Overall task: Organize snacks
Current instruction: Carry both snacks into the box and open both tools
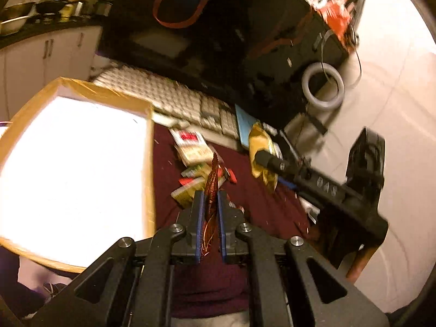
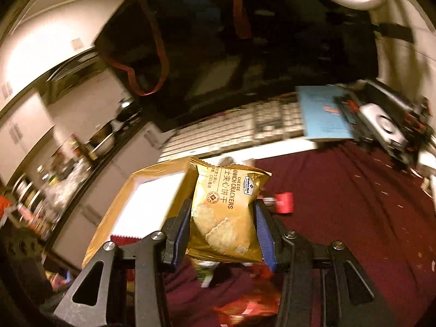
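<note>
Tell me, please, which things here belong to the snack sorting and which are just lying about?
Part of the job:
- brown packet in the left gripper
- cracker packet in the right gripper
- loose snacks on the red cloth
- box

Just lying about:
- keyboard
- tape roll
- blue booklet
- black bag
- pots

A glossy gold foil cracker packet (image 2: pixel 226 215) and a shiny brown wrapper (image 1: pixel 212 190) sit over matt maroon cloth (image 2: pixel 340 204), beside a cardboard-rimmed box (image 1: pixel 148 163).
</note>
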`<state>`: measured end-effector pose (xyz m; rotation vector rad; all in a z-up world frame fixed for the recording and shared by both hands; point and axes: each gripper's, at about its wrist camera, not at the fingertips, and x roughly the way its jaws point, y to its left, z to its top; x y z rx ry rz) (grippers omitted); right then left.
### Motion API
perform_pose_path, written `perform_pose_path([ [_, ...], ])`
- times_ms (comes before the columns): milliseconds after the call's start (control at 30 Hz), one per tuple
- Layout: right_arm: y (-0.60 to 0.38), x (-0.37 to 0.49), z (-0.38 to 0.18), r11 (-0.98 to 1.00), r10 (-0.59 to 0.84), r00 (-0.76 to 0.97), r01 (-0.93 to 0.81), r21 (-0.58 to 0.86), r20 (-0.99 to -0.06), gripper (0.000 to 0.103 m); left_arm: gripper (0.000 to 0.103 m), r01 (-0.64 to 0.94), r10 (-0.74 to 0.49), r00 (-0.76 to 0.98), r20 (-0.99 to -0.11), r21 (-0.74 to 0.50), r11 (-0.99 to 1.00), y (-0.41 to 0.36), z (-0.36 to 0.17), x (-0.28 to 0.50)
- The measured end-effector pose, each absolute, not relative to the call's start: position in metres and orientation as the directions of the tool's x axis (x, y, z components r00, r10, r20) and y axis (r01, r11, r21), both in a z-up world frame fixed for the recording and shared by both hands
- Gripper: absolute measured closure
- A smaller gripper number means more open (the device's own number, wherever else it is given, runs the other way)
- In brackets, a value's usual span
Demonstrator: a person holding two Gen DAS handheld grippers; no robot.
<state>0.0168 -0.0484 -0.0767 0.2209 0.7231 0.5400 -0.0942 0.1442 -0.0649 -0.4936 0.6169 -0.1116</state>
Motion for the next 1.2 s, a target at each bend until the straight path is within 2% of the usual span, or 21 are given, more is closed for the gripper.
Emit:
perform_pose_path([
  [233,0.029,-0.004,-0.065,0.728,0.665,0.492,-0.595,0.34,-0.562,0.058,0.096,-0.2,-0.08,0.852,-0.518,-0.463,0.863,0.198,-0.05,-0.115],
  [467,0.107,-0.004,-0.089,0.675,0.661,0.383,-0.68,0.287,-0.646,0.058,0.096,-0.346,0.019,0.819,-0.573,-0.468,0.813,0.244,-0.076,-0.116],
  [567,0.128,-0.007,-0.098,0.683,0.627,0.401,-0.695,0.225,-0.668,0.058,0.096,-0.392,0.024,0.794,-0.608,-0.481,0.785,0.258,-0.09,-0.112],
  [833,0.15,0.0,-0.119,0.714,0.551,0.427,-0.686,0.14,-0.717,0.058,0.096,-0.422,0.041,0.779,-0.626,-0.474,0.773,0.272,-0.103,-0.113],
  [1200,0.155,-0.008,-0.125,0.723,0.504,0.479,-0.689,0.048,-0.719,0.058,0.096,-0.462,0.062,0.75,-0.658,-0.454,0.762,0.275,-0.11,-0.106],
])
